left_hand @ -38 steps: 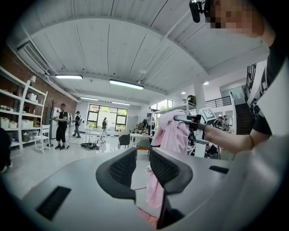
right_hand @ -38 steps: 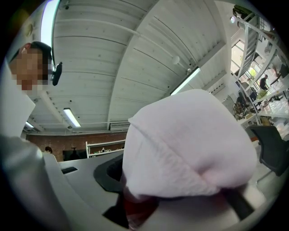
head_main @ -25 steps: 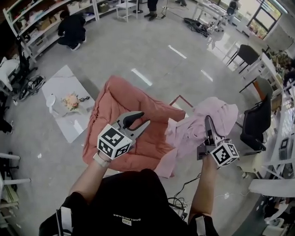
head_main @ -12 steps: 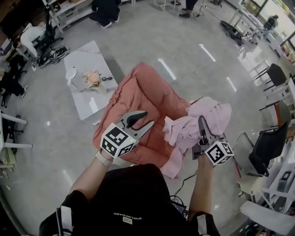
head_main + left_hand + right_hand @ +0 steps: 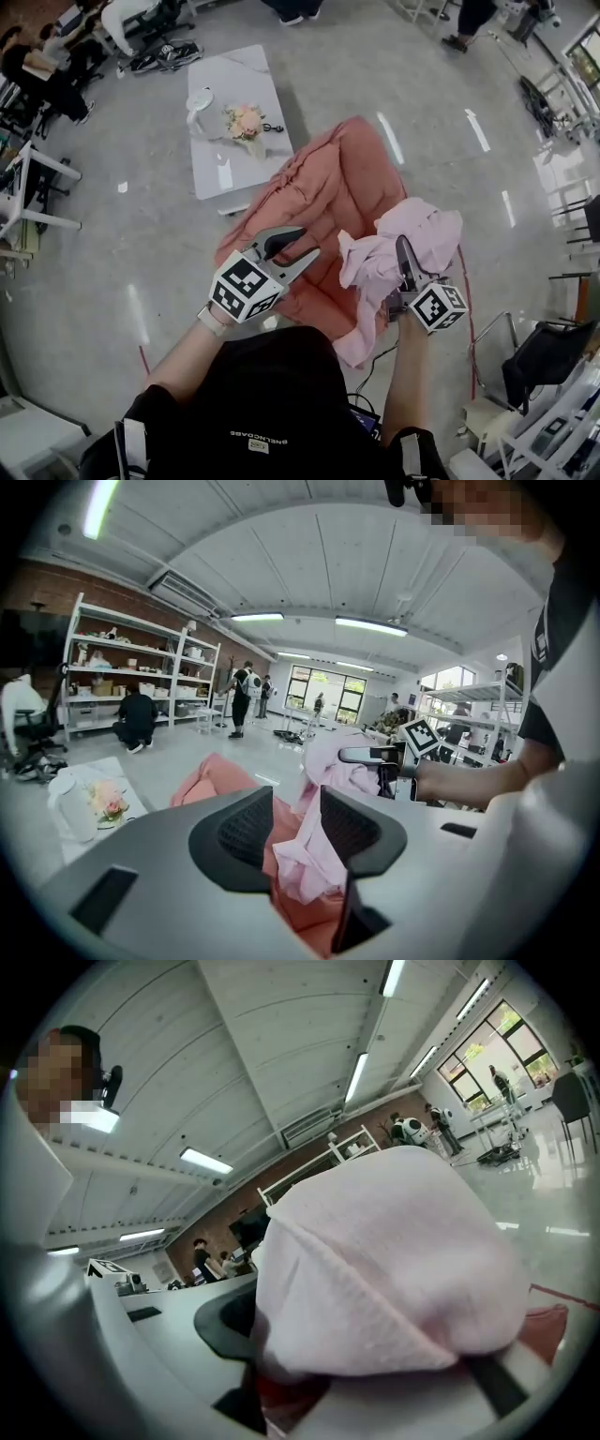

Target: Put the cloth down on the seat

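The left gripper (image 5: 309,240) is opening its jaws wider than a second ago, with nothing pressed between them. The view has swung (the head has turned): the white table (image 5: 220,70) with its flowers (image 5: 245,122) has moved from the left edge to the top, and the pink seat (image 5: 328,178) now lies further under the bunched cloth (image 5: 412,234).

Both arms were held forward, the left gripper (image 5: 307,241) being opened with nothing gripped between its jaws, the right gripper (image 5: 403,251) apparently clamped on the cloth (image 5: 427,225) covering it.
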Action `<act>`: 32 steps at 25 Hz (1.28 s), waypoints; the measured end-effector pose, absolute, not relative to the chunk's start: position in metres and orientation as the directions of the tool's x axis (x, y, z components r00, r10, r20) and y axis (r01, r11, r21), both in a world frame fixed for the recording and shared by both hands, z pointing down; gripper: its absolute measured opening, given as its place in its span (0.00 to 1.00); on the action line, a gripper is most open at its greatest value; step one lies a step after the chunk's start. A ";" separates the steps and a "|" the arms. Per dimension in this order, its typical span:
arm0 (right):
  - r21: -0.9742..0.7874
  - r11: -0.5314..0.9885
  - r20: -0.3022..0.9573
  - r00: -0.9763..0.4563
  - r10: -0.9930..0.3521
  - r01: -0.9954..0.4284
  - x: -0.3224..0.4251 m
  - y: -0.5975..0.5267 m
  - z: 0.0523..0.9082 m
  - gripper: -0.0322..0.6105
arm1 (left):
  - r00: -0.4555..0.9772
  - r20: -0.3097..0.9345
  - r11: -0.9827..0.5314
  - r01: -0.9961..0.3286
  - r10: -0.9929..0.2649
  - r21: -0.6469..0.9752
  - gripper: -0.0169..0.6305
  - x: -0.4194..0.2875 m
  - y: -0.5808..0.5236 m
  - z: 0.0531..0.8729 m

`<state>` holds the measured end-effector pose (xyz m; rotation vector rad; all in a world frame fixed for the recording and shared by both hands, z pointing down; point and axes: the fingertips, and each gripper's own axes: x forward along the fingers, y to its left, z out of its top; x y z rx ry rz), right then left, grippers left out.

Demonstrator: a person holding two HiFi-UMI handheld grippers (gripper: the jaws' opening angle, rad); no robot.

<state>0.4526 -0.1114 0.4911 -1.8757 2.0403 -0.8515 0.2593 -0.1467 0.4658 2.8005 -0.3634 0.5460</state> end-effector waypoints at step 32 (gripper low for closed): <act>-0.600 0.151 0.537 -0.535 -0.653 -0.786 0.268 -0.225 0.740 0.33 | 0.729 0.522 -0.639 -0.666 -0.444 0.386 0.28 0.107 -0.179 0.602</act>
